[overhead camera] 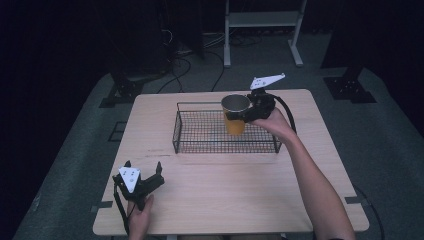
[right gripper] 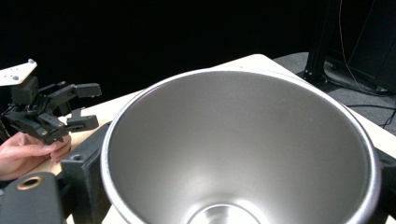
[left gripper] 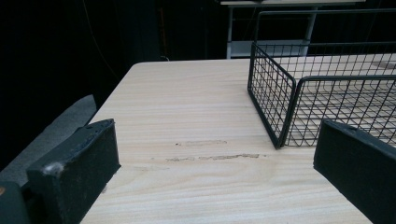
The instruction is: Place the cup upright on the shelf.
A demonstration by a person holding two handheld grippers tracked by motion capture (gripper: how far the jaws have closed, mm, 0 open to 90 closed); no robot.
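Here, right gripper (overhead camera: 248, 112) clamped on orange cup (overhead camera: 235, 114) over wire basket (overhead camera: 200, 145), left gripper (overhead camera: 145, 176) jaws apart

Table (overhead camera: 220, 195): light wood, with scuff marks near its middle.
Floor covering (overhead camera: 395, 150): grey, spread under and around the table.
Shelf frame (overhead camera: 262, 30): pale metal, set beyond the table's far edge.
Cables (overhead camera: 185, 60): laid loosely on the floor behind the table.
Background: dark.

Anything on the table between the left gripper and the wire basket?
Nothing: bare wood, scuffed, between the left gripper and the wire basket, in the high and left gripper views.
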